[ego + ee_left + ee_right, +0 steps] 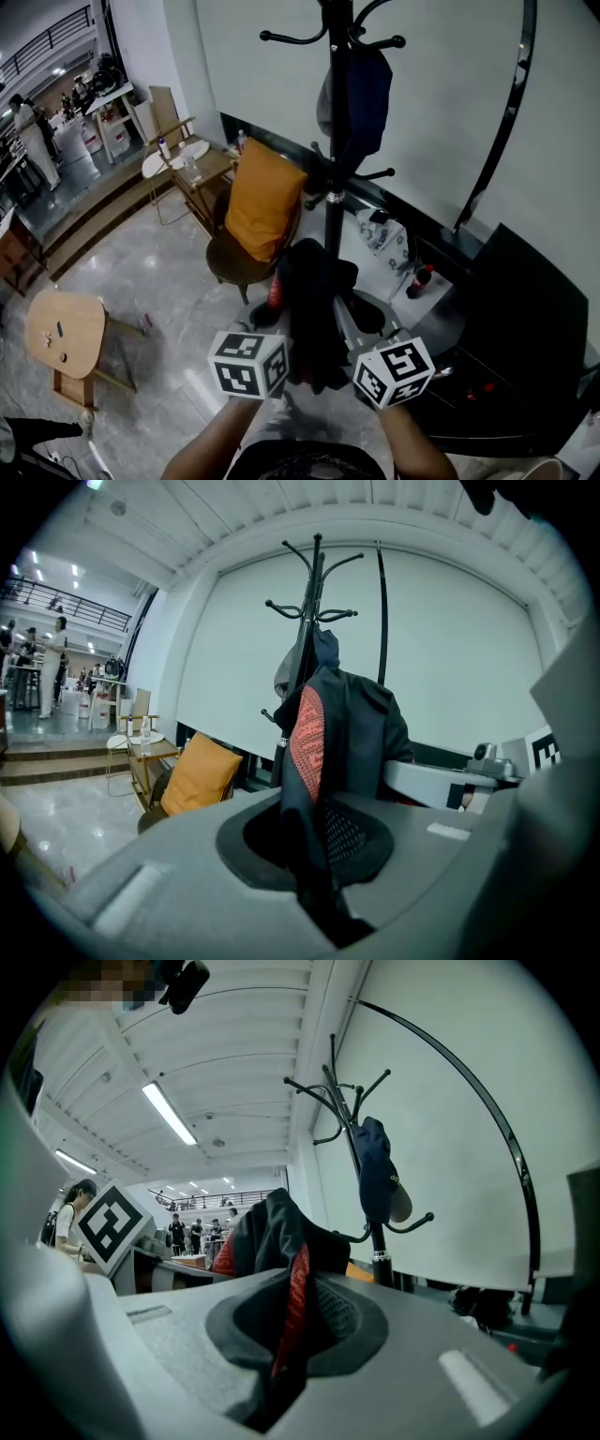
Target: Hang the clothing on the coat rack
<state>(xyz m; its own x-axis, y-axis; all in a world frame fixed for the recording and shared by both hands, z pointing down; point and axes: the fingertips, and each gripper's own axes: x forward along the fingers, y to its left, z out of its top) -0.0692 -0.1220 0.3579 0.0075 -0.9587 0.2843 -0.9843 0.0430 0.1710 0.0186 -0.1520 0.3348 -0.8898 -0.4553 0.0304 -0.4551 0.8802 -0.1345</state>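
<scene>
Black cloth with red trim makes up the garment, which is held bunched and raised between the two claws, in front of the rack. The garment is not hung on any hook; whether it touches the pole cannot be told. The left claw is seen pressed together on a dark fold of the garment, with a red patterned panel rising above the jaws. The right claw is likewise closed on a fold, and a red strip is pinched there between the jaws. Both marker cubes are seen side by side low in the head view, with the garment draped between and above them. A dark blue cap is hung on an upper hook of the rack. To the left of the rack a chair is set, and an orange cushion is propped on it. A wooden stool is placed well apart on the pale floor at the far left.
</scene>
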